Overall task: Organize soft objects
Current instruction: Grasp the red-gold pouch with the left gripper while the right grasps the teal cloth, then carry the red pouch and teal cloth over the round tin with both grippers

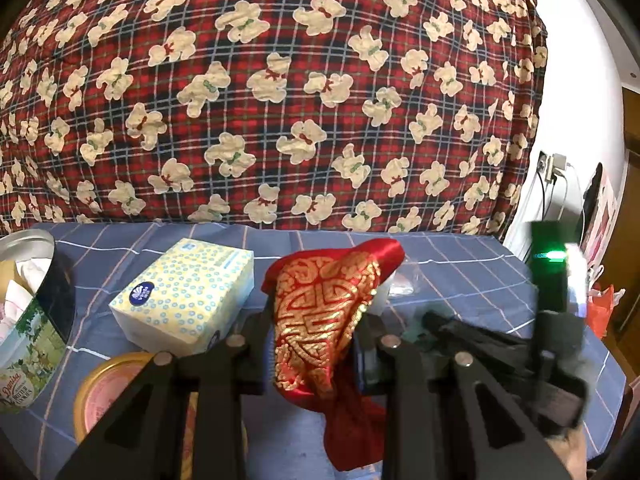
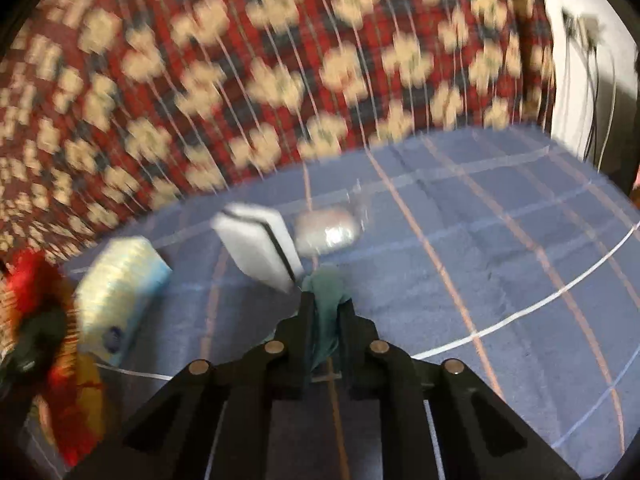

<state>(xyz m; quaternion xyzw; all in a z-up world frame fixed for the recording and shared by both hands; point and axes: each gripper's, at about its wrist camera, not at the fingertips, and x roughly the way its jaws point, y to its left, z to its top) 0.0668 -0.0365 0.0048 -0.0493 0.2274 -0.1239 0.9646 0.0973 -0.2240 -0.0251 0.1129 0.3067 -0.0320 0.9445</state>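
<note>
My left gripper (image 1: 314,344) is shut on a red and gold embroidered cloth (image 1: 324,312), which stands up between its fingers and hangs below them above the blue checked tabletop (image 1: 460,280). My right gripper (image 2: 326,312) is shut on a small teal cloth (image 2: 326,292), held just above the tabletop (image 2: 500,260). The right gripper also shows at the right of the left wrist view (image 1: 500,344), close beside the left one. The red cloth shows blurred at the left edge of the right wrist view (image 2: 36,288). The right wrist view is motion-blurred.
A yellow dotted tissue box (image 1: 188,292) lies left of the red cloth. An open Danisa cookie tin (image 1: 28,320) stands at far left, its round lid (image 1: 104,392) in front. A white box (image 2: 260,244) and a clear plastic thing (image 2: 328,232) lie ahead. A bear-print plaid blanket (image 1: 280,80) rises behind.
</note>
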